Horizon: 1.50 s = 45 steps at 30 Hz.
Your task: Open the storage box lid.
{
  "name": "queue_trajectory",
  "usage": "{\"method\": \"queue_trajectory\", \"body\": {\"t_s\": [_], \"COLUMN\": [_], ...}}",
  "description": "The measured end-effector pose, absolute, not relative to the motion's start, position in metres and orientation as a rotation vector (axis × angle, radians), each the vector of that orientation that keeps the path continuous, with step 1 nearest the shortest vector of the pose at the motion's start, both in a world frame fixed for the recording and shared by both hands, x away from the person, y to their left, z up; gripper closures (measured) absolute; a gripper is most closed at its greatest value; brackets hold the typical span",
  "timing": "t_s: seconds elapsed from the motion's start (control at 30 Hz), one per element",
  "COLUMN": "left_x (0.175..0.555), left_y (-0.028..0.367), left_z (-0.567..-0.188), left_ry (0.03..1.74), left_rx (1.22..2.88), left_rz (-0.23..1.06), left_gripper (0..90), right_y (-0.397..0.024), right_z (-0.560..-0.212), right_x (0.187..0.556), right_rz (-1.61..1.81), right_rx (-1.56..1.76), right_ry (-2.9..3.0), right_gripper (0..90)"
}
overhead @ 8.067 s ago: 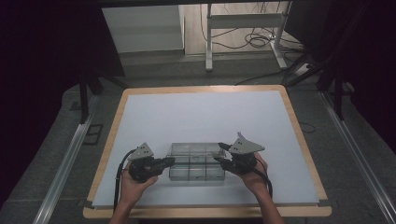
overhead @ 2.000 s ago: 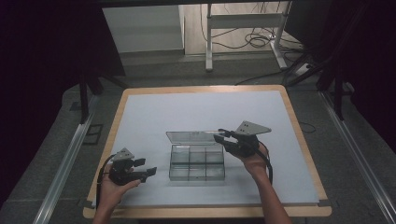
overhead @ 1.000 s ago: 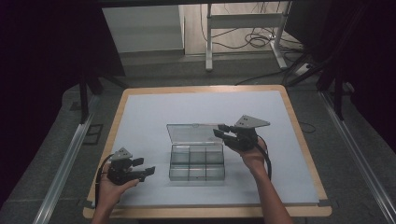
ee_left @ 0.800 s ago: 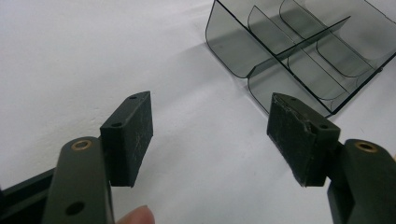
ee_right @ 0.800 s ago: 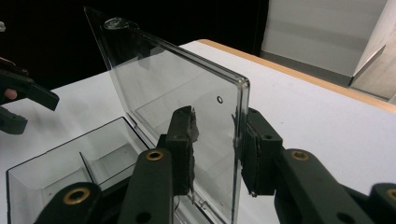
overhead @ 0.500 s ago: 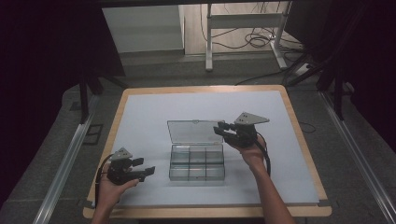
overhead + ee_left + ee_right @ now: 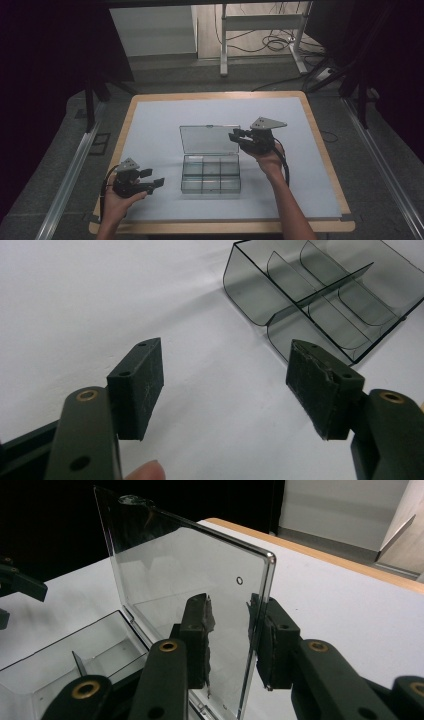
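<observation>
In the high view, a clear compartment box (image 7: 210,173) is seen at the centre of the white table (image 7: 160,120), its lid (image 7: 209,139) raised upright. The right tool (image 7: 239,139) is held at the lid's right edge; whether its pads touch cannot be told from here. The left tool (image 7: 152,178) is seen at lower left, well apart from the box, jaws spread on nothing.

In the left gripper view, the box (image 7: 320,292) lies at upper right, cut off by the frame edge.

In the right gripper view, the lid (image 7: 200,605) stands between the pads (image 7: 200,630), a gap showing at the right pad, so nothing is clamped. No writing can be read.
</observation>
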<state>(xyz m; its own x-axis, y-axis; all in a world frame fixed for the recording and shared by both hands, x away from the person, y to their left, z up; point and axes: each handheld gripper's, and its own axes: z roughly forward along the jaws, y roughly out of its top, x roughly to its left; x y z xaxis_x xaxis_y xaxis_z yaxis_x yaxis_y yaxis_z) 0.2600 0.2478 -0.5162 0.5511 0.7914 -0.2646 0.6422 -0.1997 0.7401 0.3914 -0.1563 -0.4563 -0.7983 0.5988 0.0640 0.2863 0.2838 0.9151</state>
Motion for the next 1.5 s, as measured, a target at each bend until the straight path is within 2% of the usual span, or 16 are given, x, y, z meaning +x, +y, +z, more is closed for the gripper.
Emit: {"method": "queue_trajectory", "body": {"t_s": [1.1, 1.43, 1.5], "left_x": [0.261, 0.261, 0.261], "left_y": [0.249, 0.25, 0.25], "left_z": [-0.517, -0.518, -0.518], "left_ry": [1.168, 1.172, 1.176], "left_rx": [1.917, 1.916, 1.917], "left_rz": [0.215, 0.215, 0.214], "left_gripper": [31.6, 31.6, 31.6], "right_y": [-0.158, -0.158, -0.158], "right_z": [-0.471, -0.479, -0.485], "right_x": [0.418, 0.429, 0.432], "right_rz": [1.516, 1.419, 1.367], "right_rx": [0.919, 0.999, 1.03], "right_ry": [2.259, 2.282, 2.29], "right_gripper": [67.2, 65.7, 63.3]}}
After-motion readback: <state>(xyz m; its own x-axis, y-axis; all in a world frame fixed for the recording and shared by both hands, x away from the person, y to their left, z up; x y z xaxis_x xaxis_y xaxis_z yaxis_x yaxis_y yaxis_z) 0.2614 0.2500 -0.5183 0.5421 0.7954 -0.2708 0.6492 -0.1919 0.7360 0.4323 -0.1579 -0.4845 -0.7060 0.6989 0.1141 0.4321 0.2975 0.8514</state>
